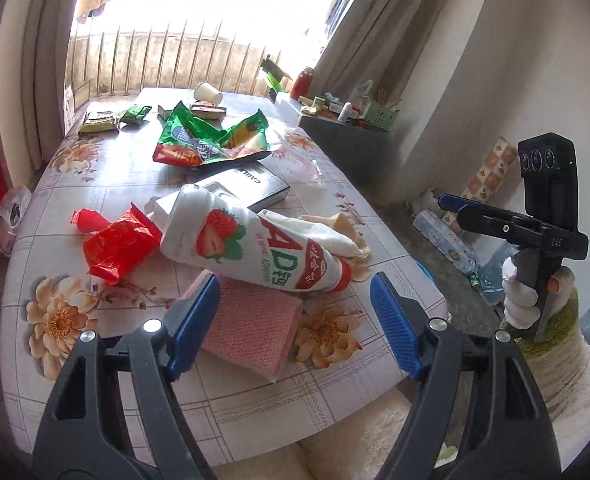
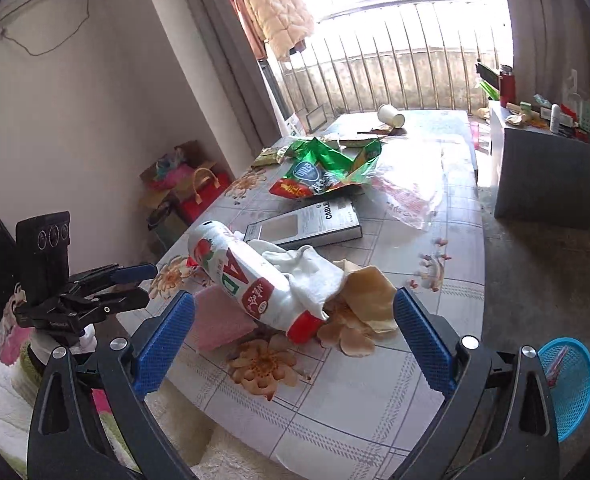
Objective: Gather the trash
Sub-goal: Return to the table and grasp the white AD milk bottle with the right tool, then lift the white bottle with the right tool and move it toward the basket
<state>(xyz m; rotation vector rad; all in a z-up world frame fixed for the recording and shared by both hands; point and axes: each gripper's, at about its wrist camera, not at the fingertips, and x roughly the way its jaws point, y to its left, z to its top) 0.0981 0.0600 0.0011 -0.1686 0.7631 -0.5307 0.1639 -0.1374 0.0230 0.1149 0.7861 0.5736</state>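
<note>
A white strawberry-drink bottle [image 1: 247, 248] [image 2: 239, 276] with a red cap lies on its side on the flowered table [image 1: 95, 184] [image 2: 447, 264]. Beside it are a red wrapper [image 1: 119, 240], a white cloth [image 2: 307, 272] and beige scraps [image 2: 359, 312]. Farther back lie green snack bags [image 1: 211, 140] [image 2: 327, 168], a tipped paper cup [image 1: 209, 93] [image 2: 391, 115] and a clear plastic bag [image 2: 411, 192]. My left gripper [image 1: 295, 300] hovers open over the near table edge, just short of the bottle's cap. My right gripper [image 2: 295, 308] is open too, facing the cap, nothing between its pads.
A pink cloth [image 1: 251, 328] lies under the bottle's neck, and a grey "CABLE" box [image 1: 251, 188] sits behind the bottle. A blue mesh basket [image 2: 571, 388] stands on the floor at the right. A grey cabinet [image 2: 551, 176] with clutter is at the back right, and red bags [image 2: 203, 196] are on the floor at the left.
</note>
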